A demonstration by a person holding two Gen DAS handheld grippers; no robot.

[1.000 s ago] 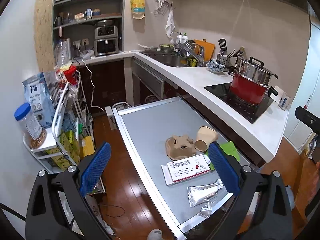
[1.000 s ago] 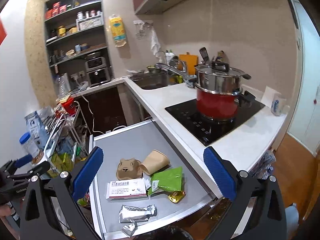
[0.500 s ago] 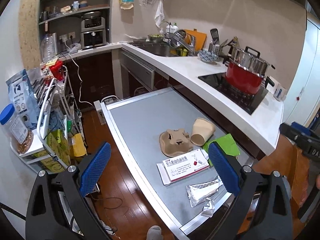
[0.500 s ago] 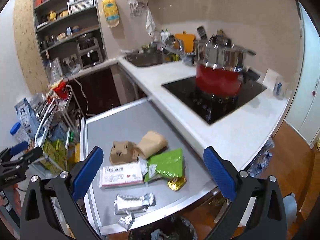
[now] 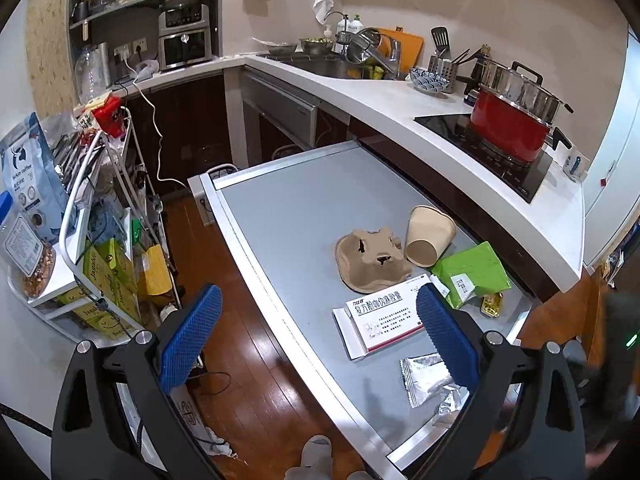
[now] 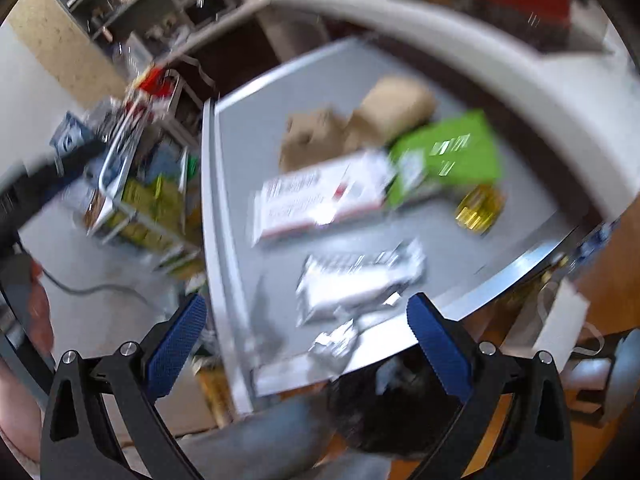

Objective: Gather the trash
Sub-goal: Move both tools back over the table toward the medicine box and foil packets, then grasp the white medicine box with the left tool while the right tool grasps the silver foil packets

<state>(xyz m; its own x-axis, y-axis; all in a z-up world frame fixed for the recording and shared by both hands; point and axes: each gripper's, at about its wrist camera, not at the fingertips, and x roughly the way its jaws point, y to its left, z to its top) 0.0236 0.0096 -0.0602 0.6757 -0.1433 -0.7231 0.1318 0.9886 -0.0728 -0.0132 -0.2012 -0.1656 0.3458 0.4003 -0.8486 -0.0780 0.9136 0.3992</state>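
**Right claw swings down toward the table's near edge**

Tilting sharply since half a second ago, the right claw [image 6: 306, 340] now looks down at the grey table [image 6: 280, 92], its view smeared by motion; the silver foil wrapper [image 6: 360, 280] lies just ahead of its blue fingers [image 6: 436, 348], and a smaller foil scrap [image 6: 334, 344] sits between them, at the table's edge; a dark bin [image 6: 400, 408] shows below the fingertips. Both claws are released, jaws wide, holding nothing. The left claw [image 5: 320, 344] has dipped only slightly; ahead of it lie the white medicine box [image 5: 380, 316], the pulp cup carrier [image 5: 372, 258], the tipped paper cup [image 5: 430, 236] and, off to its right, the green pouch [image 5: 472, 272] and a small gold wrapper [image 5: 491, 305]. No trash is collected yet; judging by the swing, the foil pieces nearest the bin look like the first pick.
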